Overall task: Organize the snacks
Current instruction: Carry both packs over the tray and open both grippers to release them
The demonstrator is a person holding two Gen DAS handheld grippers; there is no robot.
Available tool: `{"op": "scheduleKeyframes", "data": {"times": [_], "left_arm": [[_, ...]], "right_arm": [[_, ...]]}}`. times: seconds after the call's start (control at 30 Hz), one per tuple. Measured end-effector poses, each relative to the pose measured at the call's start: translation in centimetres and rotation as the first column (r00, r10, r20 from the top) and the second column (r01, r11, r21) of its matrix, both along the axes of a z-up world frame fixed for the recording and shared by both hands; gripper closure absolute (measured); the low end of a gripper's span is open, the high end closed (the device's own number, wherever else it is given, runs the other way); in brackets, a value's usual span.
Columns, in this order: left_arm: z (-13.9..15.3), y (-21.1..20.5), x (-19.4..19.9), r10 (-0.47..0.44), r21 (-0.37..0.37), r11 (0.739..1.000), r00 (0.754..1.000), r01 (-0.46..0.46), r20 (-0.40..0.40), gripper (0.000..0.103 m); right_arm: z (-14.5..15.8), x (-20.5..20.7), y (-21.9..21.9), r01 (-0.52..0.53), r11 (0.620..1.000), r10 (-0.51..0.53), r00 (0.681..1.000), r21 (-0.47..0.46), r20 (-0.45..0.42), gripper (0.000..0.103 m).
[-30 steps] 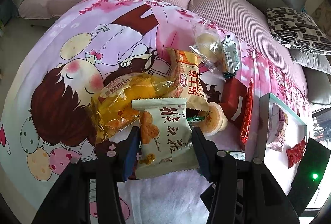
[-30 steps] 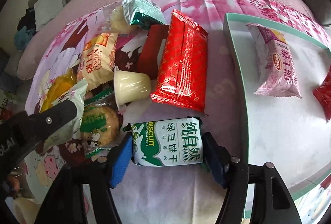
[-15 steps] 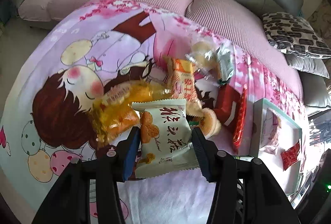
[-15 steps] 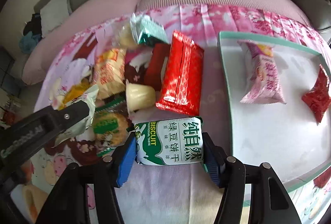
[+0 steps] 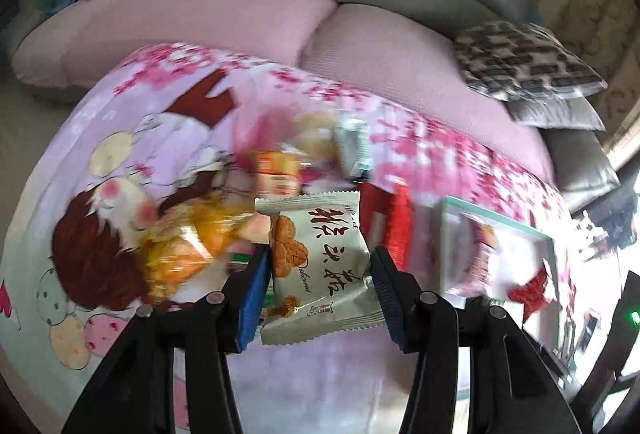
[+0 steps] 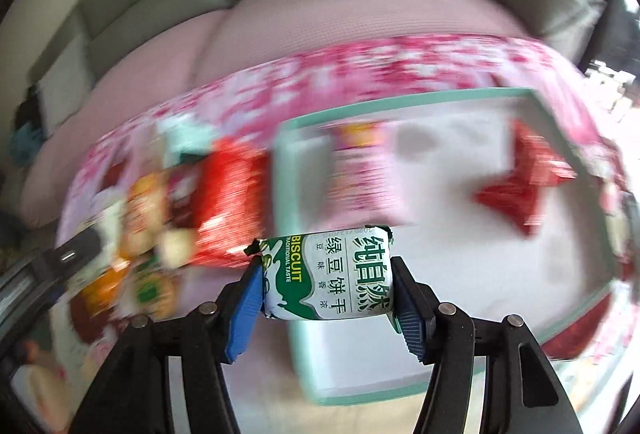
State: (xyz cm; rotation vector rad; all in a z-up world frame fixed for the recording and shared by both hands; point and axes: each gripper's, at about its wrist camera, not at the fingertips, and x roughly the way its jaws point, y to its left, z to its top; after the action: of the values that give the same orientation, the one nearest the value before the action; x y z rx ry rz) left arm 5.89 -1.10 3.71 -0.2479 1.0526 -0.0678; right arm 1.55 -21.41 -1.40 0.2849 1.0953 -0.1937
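Observation:
My left gripper (image 5: 318,266) is shut on a pale green snack packet (image 5: 320,266) with brown writing and holds it above the snack pile (image 5: 280,173) on the cartoon cloth. My right gripper (image 6: 326,278) is shut on a green-and-white biscuit pack (image 6: 328,276) and holds it over the left rim of the mint-edged white tray (image 6: 288,218). The tray also shows in the left wrist view (image 5: 516,226). A pink packet (image 6: 364,169) and a red packet (image 6: 516,185) lie in it. Both views are blurred by motion.
A long red packet (image 6: 228,201), an orange bag (image 5: 188,246) and other snacks lie left of the tray. A grey sofa with pink cushions (image 5: 248,13) and a patterned pillow (image 5: 524,61) runs behind the table. The left gripper's arm (image 6: 52,270) shows at the right wrist view's left edge.
Both grippers have risen and swung right toward the tray with their packets. The biscuit pack has left the cloth and now hangs over the tray's left rim.

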Motion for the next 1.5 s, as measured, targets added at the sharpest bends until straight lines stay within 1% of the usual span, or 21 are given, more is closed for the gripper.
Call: {"op": "scheduleKeyframes", "data": {"times": [0.07,0.1,0.23,0.33,0.4,0.53,0.63,0.7,0.77,0.9,1.17,1.23,1.3,1.33,1.43,1.5], "left_arm": [[0.2,-2.0,-0.2,-0.062,-0.012,0.998,0.998,0.062,0.008,0.05],[0.2,-2.9,-0.4,-0.088,-0.017,0.996,0.996,0.088,0.015,0.05],[0.3,-6.9,-1.4,-0.204,-0.017,0.979,0.978,0.205,0.033,0.05],[-0.1,-9.9,-2.2,-0.288,-0.007,0.958,0.957,0.288,0.028,0.05],[-0.4,-11.8,-2.9,-0.343,0.0,0.939,0.939,0.344,0.027,0.05],[-0.9,-14.4,-3.9,-0.41,0.043,0.912,0.911,0.409,0.037,0.05],[-1.6,-15.6,-4.2,-0.443,0.053,0.896,0.896,0.441,0.029,0.05],[-2.0,-16.1,-4.2,-0.452,0.048,0.891,0.892,0.451,0.022,0.05],[-2.5,-16.4,-4.1,-0.456,0.064,0.889,0.89,0.454,0.02,0.05],[-3.6,-16.9,-4.1,-0.469,0.065,0.881,0.883,0.468,-0.004,0.05],[-5.5,-18.4,-4.5,-0.493,0.101,0.862,0.868,0.496,-0.056,0.05],[-5.9,-18.6,-4.6,-0.504,0.101,0.855,0.861,0.508,-0.071,0.05],[-6.0,-18.6,-4.7,-0.5,0.097,0.857,0.863,0.506,-0.077,0.049],[-5.9,-18.6,-4.7,-0.501,0.095,0.857,0.862,0.507,-0.076,0.049],[-5.5,-18.4,-4.7,-0.502,0.088,0.858,0.863,0.506,-0.062,0.038],[-5.2,-18.3,-4.7,-0.502,0.082,0.859,0.863,0.505,-0.056,0.038]], "right_arm": [[-0.1,-0.5,-2.6,0.084,0.995,-0.085,0.996,-0.05,-0.01,0.04],[-0.1,-0.8,-3.7,0.118,0.991,-0.119,0.993,-0.059,-0.013,0.04],[-0.3,-2.0,-8.5,0.241,0.969,-0.243,0.97,-0.057,-0.024,0.04],[-0.3,-2.8,-11.2,0.303,0.952,-0.305,0.952,-0.046,-0.029,0.04],[-0.3,-3.6,-13.0,0.344,0.938,-0.345,0.938,-0.046,-0.032,0.04],[-0.4,-4.8,-15.4,0.402,0.914,-0.404,0.914,-0.044,-0.041,0.04],[-0.8,-5.2,-16.5,0.425,0.905,-0.426,0.904,-0.024,-0.046,0.04],[-1.1,-5.5,-16.9,0.431,0.902,-0.431,0.901,-0.014,-0.054,0.04],[-1.5,-5.5,-17.1,0.435,0.9,-0.435,0.898,-0.023,-0.064,0.04],[-2.2,-5.2,-16.9,0.427,0.904,-0.427,0.901,-0.017,-0.078,0.04],[-2.9,-4.8,-16.8,0.414,0.91,-0.414,0.905,-0.016,-0.098,0.039],[-2.8,-4.8,-16.9,0.415,0.91,-0.414,0.905,-0.014,-0.098,0.038],[-2.8,-4.8,-17.0,0.416,0.909,-0.415,0.905,-0.005,-0.099,0.038],[-2.8,-4.8,-17.0,0.416,0.909,-0.414,0.905,-0.002,-0.1,0.038],[-2.7,-4.8,-17.2,0.419,0.908,-0.416,0.904,0.003,-0.102,0.038],[-2.7,-4.8,-17.3,0.418,0.909,-0.415,0.904,0.007,-0.102,0.038]]}}
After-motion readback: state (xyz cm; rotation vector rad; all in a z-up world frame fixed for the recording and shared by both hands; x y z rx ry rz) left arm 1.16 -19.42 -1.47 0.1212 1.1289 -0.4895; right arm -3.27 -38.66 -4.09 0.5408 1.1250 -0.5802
